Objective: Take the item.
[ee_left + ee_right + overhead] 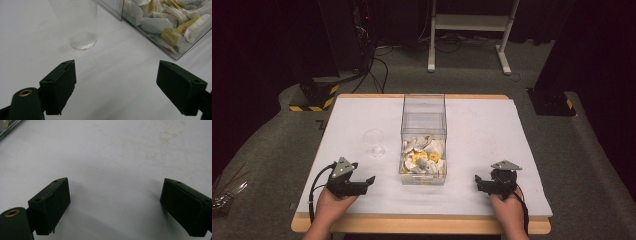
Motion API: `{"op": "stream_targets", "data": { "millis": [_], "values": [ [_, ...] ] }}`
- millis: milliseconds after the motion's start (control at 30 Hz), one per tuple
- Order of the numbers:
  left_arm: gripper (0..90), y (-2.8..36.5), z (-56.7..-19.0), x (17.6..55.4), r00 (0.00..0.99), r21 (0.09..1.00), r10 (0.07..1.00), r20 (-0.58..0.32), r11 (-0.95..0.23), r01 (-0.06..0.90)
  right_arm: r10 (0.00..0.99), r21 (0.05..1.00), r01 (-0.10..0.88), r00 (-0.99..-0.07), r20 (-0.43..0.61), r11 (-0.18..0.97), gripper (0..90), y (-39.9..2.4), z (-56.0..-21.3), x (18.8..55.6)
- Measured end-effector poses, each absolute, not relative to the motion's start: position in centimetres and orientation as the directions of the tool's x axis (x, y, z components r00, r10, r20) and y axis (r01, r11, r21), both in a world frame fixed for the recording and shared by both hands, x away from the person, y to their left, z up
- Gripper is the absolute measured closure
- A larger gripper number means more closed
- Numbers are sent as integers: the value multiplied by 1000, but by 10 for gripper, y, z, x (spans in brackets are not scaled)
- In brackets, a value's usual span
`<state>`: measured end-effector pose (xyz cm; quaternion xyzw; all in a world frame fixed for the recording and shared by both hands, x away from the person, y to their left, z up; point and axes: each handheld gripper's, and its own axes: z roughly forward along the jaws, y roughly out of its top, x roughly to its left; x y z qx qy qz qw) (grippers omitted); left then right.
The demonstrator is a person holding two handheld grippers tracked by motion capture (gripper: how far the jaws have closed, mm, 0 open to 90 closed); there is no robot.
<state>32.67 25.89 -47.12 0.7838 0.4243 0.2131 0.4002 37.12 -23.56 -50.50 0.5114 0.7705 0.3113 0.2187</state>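
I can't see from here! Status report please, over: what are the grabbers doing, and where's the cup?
Left gripper open, right gripper open, both holding nothing. Cup upright beside box of tea bags, untouched. Nothing in the way.

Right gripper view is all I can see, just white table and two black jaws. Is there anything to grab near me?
Observer: Yes. In the high view a clear box stands in the middle of the table, between the two hand-held grippers.
Operator: What's in the box?
Observer: A pile of tea bags, white with yellow tags, seen through its wall in the left gripper view.
Operator: Is there anything else on the table?
Observer: A clear plastic cup stands upright, left of the box and apart from it.
Operator: Is the other gripper holding something?
Observer: No. The left hand-held gripper is open over bare table, with the cup just ahead of it.
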Motion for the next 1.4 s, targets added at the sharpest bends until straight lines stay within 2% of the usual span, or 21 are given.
{"op": "stream_targets", "data": {
  "millis": [400, 600, 867, 1067, 1400],
  "values": [
    [168, 248, -468, 328, 560, 808, 828, -28, -311, 500, 924, 703, 653, -381, -18, 283, 88, -236, -505, 371],
    [170, 246, -461, 332, 535, 825, 841, -78, -247, 508, 924, 704, 651, -381, -21, 284, 89, -235, -505, 371],
    [173, 235, -449, 333, 526, 833, 850, -38, -263, 486, 924, 703, 651, -382, -24, 288, 89, -235, -505, 371],
    [178, 228, -444, 337, 508, 827, 859, -54, -247, 505, 922, 707, 643, -386, -36, 296, 102, -234, -505, 370],
    [178, 227, -422, 333, 530, 849, 847, -30, -258, 461, 921, 705, 646, -389, -27, 294, 101, -235, -505, 371]
  ]
}}
